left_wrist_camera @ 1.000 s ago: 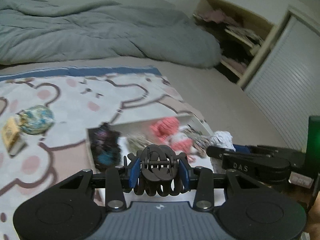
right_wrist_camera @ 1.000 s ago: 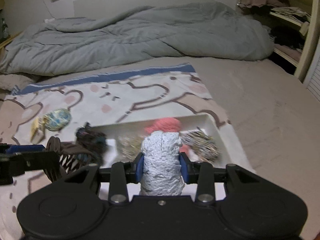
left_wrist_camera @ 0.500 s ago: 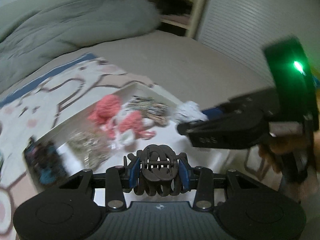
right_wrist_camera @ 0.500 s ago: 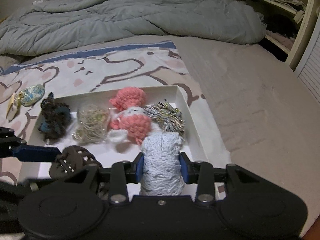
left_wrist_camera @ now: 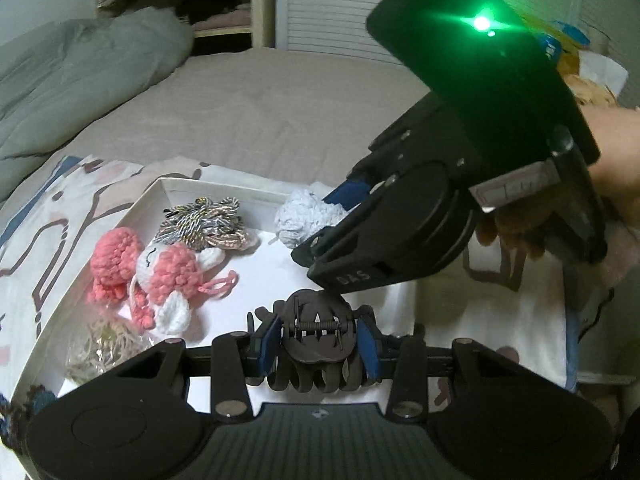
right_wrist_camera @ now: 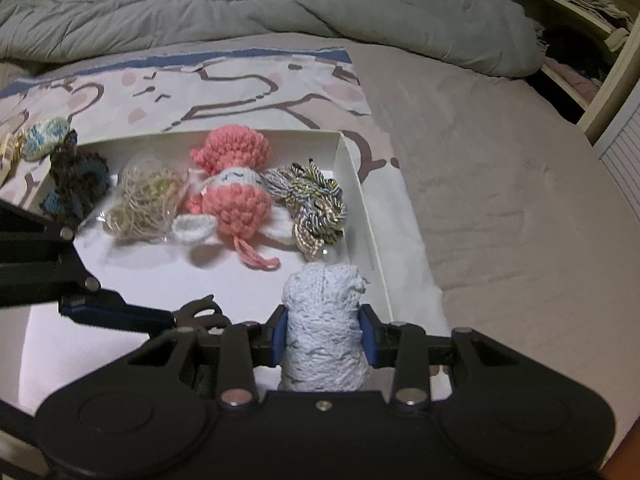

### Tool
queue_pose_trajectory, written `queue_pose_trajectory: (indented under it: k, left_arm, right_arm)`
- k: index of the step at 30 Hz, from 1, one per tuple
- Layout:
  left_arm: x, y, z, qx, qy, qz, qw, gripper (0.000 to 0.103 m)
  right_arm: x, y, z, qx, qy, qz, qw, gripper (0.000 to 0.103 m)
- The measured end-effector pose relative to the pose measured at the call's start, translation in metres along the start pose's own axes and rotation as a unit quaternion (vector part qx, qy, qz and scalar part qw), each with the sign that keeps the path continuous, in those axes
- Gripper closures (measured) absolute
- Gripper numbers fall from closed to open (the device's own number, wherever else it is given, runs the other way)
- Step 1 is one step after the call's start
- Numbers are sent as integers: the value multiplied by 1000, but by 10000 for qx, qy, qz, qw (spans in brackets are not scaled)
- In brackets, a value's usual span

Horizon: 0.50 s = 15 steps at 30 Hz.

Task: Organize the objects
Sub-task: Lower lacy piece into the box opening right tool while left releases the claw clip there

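Note:
My left gripper point(left_wrist_camera: 318, 344) is shut on a dark hair claw clip point(left_wrist_camera: 316, 334) and holds it over the near part of the white box point(left_wrist_camera: 148, 200). My right gripper point(right_wrist_camera: 324, 338) is shut on a pale blue knitted piece point(right_wrist_camera: 324, 332), held over the box's point(right_wrist_camera: 360, 184) right end; it also shows in the left wrist view point(left_wrist_camera: 304, 216). In the box lie a pink and white crochet doll point(right_wrist_camera: 236, 192), a multicoloured yarn bundle point(right_wrist_camera: 314, 204), a beige thread bundle point(right_wrist_camera: 144, 200) and a dark knitted piece point(right_wrist_camera: 76, 184).
The box sits on a patterned cloth point(right_wrist_camera: 224, 80) on a beige bed point(right_wrist_camera: 500, 184). A blue-green knitted item point(right_wrist_camera: 42, 138) lies on the cloth left of the box. A grey duvet point(right_wrist_camera: 280, 4) lies behind. Shelves point(right_wrist_camera: 580, 32) stand at the right.
Both grippers have moved forward and down over the white box, still holding their items. The left view has swung right and now faces the right gripper close up.

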<state>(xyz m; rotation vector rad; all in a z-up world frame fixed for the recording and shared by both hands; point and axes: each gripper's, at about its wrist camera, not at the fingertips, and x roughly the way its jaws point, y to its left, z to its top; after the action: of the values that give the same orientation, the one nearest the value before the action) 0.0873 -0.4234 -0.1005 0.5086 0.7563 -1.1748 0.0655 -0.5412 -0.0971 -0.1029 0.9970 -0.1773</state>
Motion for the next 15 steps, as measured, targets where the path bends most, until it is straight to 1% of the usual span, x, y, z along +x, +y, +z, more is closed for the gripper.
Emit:
queue_pose_trajectory:
  k: [4, 5, 7, 10, 13, 15]
  left_arm:
    - [2, 1, 1, 192, -90, 45, 9998, 60]
    - [3, 2, 1, 195, -93, 49, 9998, 60]
    - [6, 3, 0, 185, -100, 82, 9997, 60]
    - [8, 6, 0, 118, -81, 113, 9998, 59]
    - [5, 7, 0, 10, -101, 98, 9999, 53]
    - [2, 8, 0, -36, -127, 81, 9999, 52]
  right_arm:
    - [7, -2, -1, 1, 99, -49, 9999, 63]
    - [7, -3, -1, 34, 101, -71, 9999, 61]
    - [7, -4, -1, 109, 125, -93, 9998, 51]
    - [4, -8, 1, 327, 95, -1, 9994, 51]
    - [1, -11, 2, 511, 61, 69, 9987, 51]
    - [0, -11, 2, 562, 60, 103, 9983, 51]
